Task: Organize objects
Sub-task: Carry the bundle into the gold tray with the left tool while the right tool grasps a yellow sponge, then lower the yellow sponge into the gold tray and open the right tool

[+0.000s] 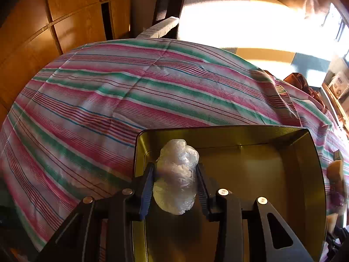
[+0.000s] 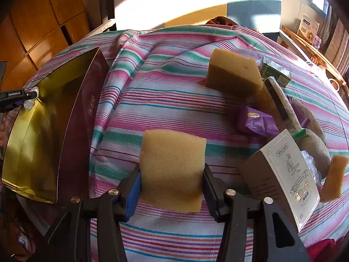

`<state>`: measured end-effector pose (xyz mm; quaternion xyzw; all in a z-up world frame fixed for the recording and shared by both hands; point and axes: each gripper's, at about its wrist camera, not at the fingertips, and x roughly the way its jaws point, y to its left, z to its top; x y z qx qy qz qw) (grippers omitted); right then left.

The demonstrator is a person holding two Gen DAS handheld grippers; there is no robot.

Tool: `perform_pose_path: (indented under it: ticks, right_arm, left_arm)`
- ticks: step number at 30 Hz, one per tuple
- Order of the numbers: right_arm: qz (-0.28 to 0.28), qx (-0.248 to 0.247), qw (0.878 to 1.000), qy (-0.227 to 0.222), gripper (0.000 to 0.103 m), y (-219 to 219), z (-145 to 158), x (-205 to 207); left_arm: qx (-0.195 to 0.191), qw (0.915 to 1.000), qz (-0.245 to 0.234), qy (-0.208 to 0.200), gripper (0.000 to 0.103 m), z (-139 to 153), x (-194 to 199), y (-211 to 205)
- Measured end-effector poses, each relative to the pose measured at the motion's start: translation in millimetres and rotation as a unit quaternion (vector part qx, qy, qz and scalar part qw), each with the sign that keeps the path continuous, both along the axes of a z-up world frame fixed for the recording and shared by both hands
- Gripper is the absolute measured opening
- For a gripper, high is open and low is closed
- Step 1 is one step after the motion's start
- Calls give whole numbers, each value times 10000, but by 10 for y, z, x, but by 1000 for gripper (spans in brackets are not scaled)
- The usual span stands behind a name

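Left wrist view: a rectangular tin box [image 1: 309, 174] with a gold interior sits on the striped tablecloth [image 1: 98, 100]. What shows of its floor is bare; the part behind the gripper body is hidden. The left gripper [image 1: 176, 174] is positioned over the near left corner of the box, with a crumpled clear plastic bag [image 1: 176, 174] between its fingers. Both pads lie against the sides of the bag, the jaws are set narrow, and the bag is grasped. Whether the bag touches the box floor cannot be determined.

Right wrist view: the same box [image 2: 72, 131] appears at the left, showing a dark red outer wall with a small gold mark and the gold lining. The left gripper [image 2: 30, 99] reaches in over its far left rim with the bag [image 2: 30, 103] at its tip.

The right gripper [image 2: 172, 174] grasps a yellow sponge block [image 2: 172, 168]. Its jaws are partly spread, and both pads press on the sides of the block, above the tablecloth [image 2: 174, 100], well outside the box.

Items lying on the cloth to the right:
- a second sponge block [image 2: 233, 72]
- a green carton [image 2: 274, 72]
- a purple packet [image 2: 257, 122]
- a long narrow pack [image 2: 283, 107]
- a white printed carton [image 2: 283, 174], tilted
- a thin sponge piece [image 2: 333, 176]
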<state>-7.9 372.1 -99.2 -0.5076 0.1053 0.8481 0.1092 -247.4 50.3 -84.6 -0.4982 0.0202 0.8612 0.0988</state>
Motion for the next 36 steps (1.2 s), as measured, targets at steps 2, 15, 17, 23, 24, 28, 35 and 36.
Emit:
perform_pose_path:
  ticks: [2,15,17,23,24,28,35,36]
  right_arm:
    - [-1,-10,10000,4,51,4,-2,1]
    - [-33,30,10000,-1,51,-6,-15,-16]
    - [-42,46,10000,-3,51,-6,-19,-21]
    - [-109,68,9999,1,51,-15,6,-27]
    - [-130,69,9999,6,51,-17,11,-22]
    - [-226,0,9997,87,51,-32,71,-4]
    - [-221,27,9988,444,51,-178,365,-16]
    - [-189,26,9985,506,51,-219,415,-25]
  left_arm:
    - [-122,9999,-5,45,40,-17,-54,50]
    - [-22,9984,93,557,60,278,474,-117]
    - [58,9974,80,714,60,373,688,-173]
    - [33,9929,10,1185,72,594,1344,-273]
    - [27,9924,2,1227,72,612,1431,-288]
    - [43,9919,-20,1268,73,636,1681,-342]
    - [72,9917,-22,1283,75,586,1959,-404]
    - [82,9918,-6,1278,75,579,1976,-415]
